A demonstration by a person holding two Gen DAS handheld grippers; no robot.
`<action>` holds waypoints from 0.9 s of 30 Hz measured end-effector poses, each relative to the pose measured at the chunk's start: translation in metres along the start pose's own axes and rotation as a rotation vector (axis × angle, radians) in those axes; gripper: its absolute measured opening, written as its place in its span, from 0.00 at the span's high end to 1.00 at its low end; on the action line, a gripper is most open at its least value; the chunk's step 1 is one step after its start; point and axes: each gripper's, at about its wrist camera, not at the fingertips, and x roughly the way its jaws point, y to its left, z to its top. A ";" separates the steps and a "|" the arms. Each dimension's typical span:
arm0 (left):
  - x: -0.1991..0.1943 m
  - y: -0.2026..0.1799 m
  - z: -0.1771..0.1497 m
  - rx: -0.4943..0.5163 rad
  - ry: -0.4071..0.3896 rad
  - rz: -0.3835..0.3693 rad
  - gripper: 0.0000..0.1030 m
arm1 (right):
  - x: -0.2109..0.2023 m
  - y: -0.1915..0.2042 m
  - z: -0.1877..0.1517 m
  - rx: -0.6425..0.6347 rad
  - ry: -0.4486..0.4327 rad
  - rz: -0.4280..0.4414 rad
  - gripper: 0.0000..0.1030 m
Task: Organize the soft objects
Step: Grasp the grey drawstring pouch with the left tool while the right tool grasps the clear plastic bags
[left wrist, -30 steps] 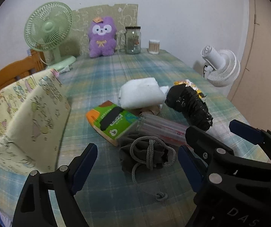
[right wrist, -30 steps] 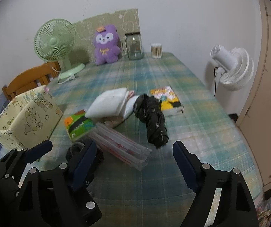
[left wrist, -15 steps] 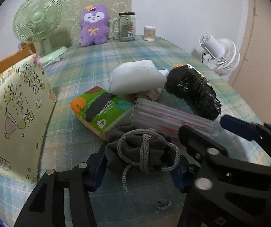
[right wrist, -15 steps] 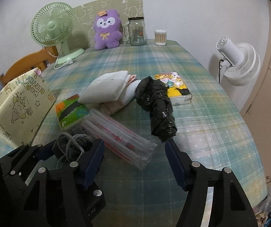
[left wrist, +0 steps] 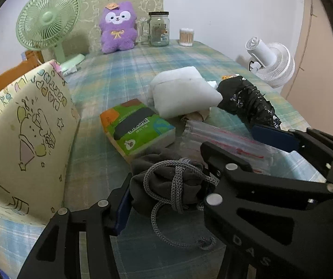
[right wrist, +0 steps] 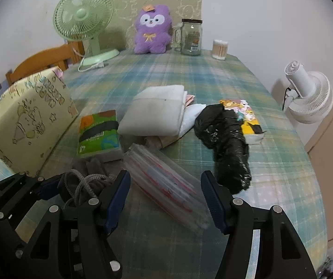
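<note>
Your left tongs (left wrist: pixel 166 193) had closed onto the grey drawstring pouch (left wrist: pixel 168 181); a second before, they stood wide apart with the pouch lying loose ahead of them. Its blue pads (left wrist: pixel 121 205) pressed the fabric from both sides, and the cord trailed down onto the plaid tablecloth (left wrist: pixel 129 74) below the grip. Your right tongs (right wrist: pixel 166 191) stayed wide, holding nothing, but had come in closer over the clear plastic sleeve (right wrist: pixel 164 183), which lay between the fingers. The green tissue pack (left wrist: pixel 138 125) sat just beyond the pouch, the white folded cloth (left wrist: pixel 182 93) farther ahead, the black bag roll (right wrist: pixel 227 144) ahead-right. The yellow gift bag (left wrist: pixel 22 134) stood left of the left tongs.
</note>
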 end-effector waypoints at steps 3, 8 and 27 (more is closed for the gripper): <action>0.001 0.000 0.002 -0.001 0.002 -0.002 0.44 | 0.008 -0.002 0.002 0.015 0.019 0.007 0.38; 0.002 -0.004 0.004 0.017 0.004 0.014 0.44 | 0.011 0.000 0.006 -0.027 0.024 0.028 0.53; -0.013 -0.014 0.003 0.023 -0.021 -0.036 0.45 | -0.026 -0.009 -0.013 0.115 0.010 0.026 0.85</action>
